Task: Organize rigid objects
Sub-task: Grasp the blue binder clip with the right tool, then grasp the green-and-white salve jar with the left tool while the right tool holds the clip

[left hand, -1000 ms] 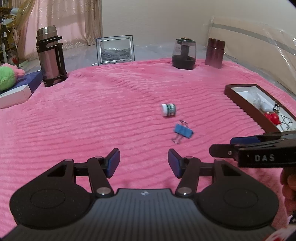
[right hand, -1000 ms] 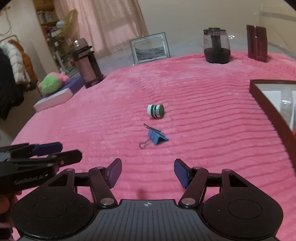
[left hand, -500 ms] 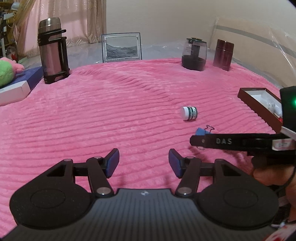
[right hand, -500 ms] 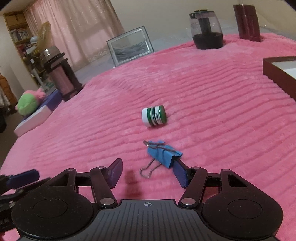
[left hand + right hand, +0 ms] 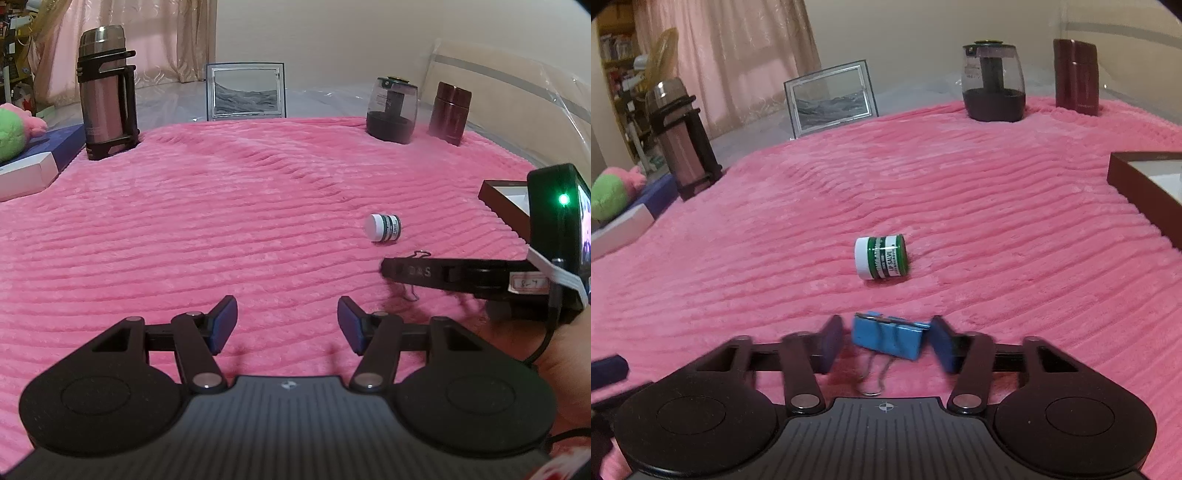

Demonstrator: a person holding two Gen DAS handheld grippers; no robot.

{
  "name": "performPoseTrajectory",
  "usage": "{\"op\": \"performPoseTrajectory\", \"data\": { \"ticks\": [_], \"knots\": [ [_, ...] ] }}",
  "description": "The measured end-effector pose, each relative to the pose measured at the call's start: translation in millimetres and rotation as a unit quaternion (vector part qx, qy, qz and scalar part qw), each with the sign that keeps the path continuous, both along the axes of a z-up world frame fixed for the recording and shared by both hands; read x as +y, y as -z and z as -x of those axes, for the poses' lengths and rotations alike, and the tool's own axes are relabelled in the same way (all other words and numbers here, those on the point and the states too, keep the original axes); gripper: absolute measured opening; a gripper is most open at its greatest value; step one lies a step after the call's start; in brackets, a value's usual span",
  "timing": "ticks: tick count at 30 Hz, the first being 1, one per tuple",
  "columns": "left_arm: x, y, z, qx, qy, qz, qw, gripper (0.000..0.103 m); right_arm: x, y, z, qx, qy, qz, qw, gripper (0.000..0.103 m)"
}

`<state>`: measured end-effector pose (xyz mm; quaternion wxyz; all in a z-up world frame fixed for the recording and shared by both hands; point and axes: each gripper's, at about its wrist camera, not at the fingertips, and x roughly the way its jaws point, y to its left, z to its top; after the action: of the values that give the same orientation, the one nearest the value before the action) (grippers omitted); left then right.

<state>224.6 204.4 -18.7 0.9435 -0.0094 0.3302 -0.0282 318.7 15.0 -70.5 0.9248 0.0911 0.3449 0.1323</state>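
While the right gripper (image 5: 886,341) is sitting low over the pink blanket (image 5: 997,221), its blue pads are bracketing a blue clip (image 5: 890,338); the right pad looks to be touching the clip's end, a sliver of blanket is showing at the left pad, and so the jaws are standing partly closed around the clip without a sure grip. The clip's wire handles are pointing back toward the gripper body. Just ahead of the clip, a small green-and-white jar (image 5: 881,256) marked lip salve is lying on its side, white cap to the left. Farther ahead and to the right, a dark brown box (image 5: 1134,182) with a pale inside is resting on the blanket.

The left gripper (image 5: 287,325) is hanging wide open over bare blanket, holding nothing. To its right and a little ahead, the right gripper is showing side-on as a dark bar, with only the clip's wire loops (image 5: 421,254) peeking out past it. The jar (image 5: 382,228) is lying just beyond that.

At the far edge, from the left gripper's view, a steel flask (image 5: 105,92) is standing far left, a framed picture (image 5: 245,91) near the middle, and a glass jar with a dark base (image 5: 391,109) plus a maroon canister (image 5: 448,107) to the right. A green and pink plush (image 5: 13,129) is lying on boxes at the far left.
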Motion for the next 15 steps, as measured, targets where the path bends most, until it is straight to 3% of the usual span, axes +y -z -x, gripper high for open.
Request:
{"op": "performPoseTrajectory", "data": {
  "ticks": [9,15],
  "knots": [
    [-20,-6,-12,0.001,0.029,0.003,0.9996,0.056,-32,-11,15,-0.027,-0.058,0.035,0.997,0.041],
    [-57,-4,-42,0.003,0.054,0.007,0.9985,0.058,-74,-21,18,-0.052,-0.054,0.045,0.996,0.041]
  ]
}}
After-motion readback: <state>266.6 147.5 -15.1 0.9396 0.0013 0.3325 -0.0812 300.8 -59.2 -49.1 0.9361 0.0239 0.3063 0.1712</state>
